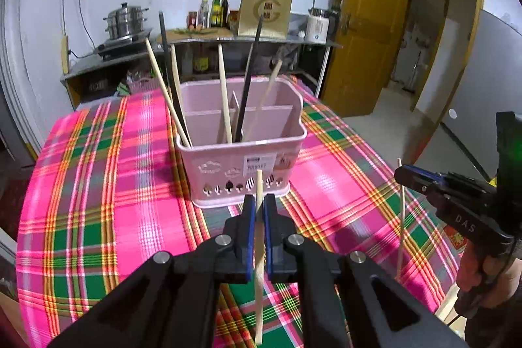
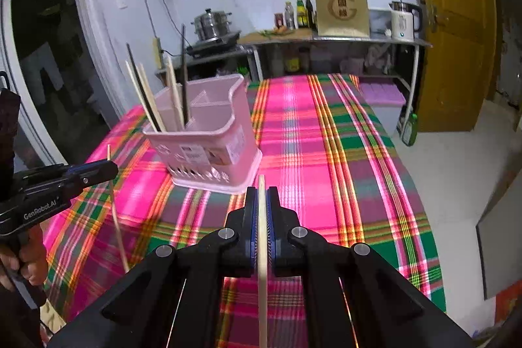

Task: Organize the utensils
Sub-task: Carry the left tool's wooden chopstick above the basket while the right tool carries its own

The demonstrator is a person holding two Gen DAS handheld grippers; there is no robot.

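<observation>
Chopsticks, pale and light: left gripper [image 1: 259, 207] is clenched on one chopstick [image 1: 258, 250], right gripper [image 2: 262, 201] on another chopstick [image 2: 262, 250], both held upright above the table [image 1: 98, 185]. Thin, stiff, probably slippery; grip mid-shaft. Beyond, the pink holder [image 1: 241, 152] carries more sticks.

- Two grippers: left gripper [image 1: 259, 205], right gripper [image 2: 261, 196], each clamping one pale chopstick [image 1: 258, 250] [image 2: 262, 250].
- One pink holder [image 1: 239, 132] standing on one plaid tablecloth [image 1: 98, 185].
- Seven sticks leaning inside: five pale [image 1: 224, 87], two black [image 1: 248, 77].
</observation>
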